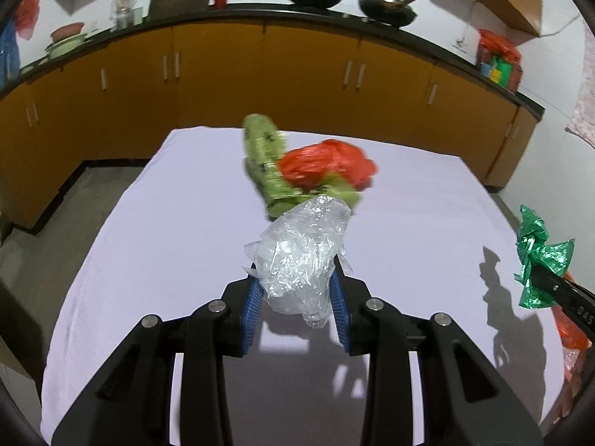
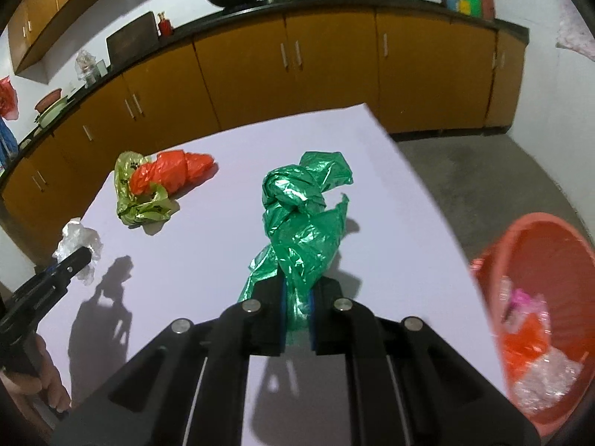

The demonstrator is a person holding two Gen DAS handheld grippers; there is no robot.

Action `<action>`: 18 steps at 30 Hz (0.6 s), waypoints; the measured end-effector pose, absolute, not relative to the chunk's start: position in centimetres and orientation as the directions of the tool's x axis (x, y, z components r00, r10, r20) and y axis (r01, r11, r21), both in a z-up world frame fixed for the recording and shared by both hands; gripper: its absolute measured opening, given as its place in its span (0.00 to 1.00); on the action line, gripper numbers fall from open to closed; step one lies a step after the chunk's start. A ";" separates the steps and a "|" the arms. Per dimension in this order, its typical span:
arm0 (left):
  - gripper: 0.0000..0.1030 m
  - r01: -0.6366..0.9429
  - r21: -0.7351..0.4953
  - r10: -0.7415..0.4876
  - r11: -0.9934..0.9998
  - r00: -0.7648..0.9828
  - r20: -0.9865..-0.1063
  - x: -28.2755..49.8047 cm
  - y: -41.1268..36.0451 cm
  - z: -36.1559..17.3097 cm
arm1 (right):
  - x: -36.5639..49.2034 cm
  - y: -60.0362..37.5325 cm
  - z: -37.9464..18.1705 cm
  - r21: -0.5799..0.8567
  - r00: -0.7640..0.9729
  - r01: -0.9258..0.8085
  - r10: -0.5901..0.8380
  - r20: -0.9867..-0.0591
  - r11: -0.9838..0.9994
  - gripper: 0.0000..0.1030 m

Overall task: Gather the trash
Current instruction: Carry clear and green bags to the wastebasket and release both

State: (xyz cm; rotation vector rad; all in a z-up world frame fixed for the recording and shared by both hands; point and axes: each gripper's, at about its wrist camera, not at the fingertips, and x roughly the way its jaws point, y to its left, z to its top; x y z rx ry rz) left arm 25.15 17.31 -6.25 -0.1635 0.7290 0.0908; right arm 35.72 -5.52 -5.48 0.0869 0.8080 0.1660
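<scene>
My left gripper (image 1: 297, 290) is shut on a crumpled clear plastic bag (image 1: 297, 252) and holds it above the white table (image 1: 148, 241). My right gripper (image 2: 297, 297) is shut on a crumpled green plastic bag (image 2: 301, 223) above the table's right side. That green bag also shows at the right edge of the left wrist view (image 1: 539, 252). The clear bag shows at the left of the right wrist view (image 2: 78, 241). A red plastic bag (image 2: 171, 171) lies on an olive-green bag (image 2: 145, 204) at the table's far part; both show in the left wrist view, red (image 1: 323, 163) and olive (image 1: 264, 160).
An orange-red bin (image 2: 535, 290) with plastic trash inside stands on the floor right of the table. Yellow cabinets (image 1: 260, 74) under a dark counter run along the far wall. The table's right edge (image 2: 427, 186) drops to a grey floor.
</scene>
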 end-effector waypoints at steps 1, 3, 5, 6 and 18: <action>0.34 -0.128 -0.116 0.019 0.985 0.746 -0.666 24.9 16.6 -6.0 | 35.2 -6.0 -5.1 0.133 0.686 -0.111 0.172 -0.707 0.985 0.10; 0.34 -0.107 -0.115 0.004 0.988 0.750 -0.661 24.6 15.4 -5.5 | 33.8 -7.2 -4.3 0.118 0.703 -0.100 0.154 -0.695 0.988 0.10; 0.34 -0.081 -0.119 -0.017 0.990 0.755 -0.655 24.2 14.1 -5.1 | 32.6 -8.2 -3.6 0.110 0.716 -0.089 0.141 -0.683 0.990 0.10; 0.34 -0.069 -0.120 -0.026 0.990 0.757 -0.653 24.1 13.4 -4.9 | 32.1 -8.7 -3.2 0.105 0.723 -0.082 0.132 -0.678 0.991 0.10; 0.34 0.061 -0.113 -0.118 0.992 0.778 -0.617 22.5 6.7 -2.7 | 27.1 -14.8 -0.3 0.088 0.775 0.014 0.045 -0.631 0.996 0.10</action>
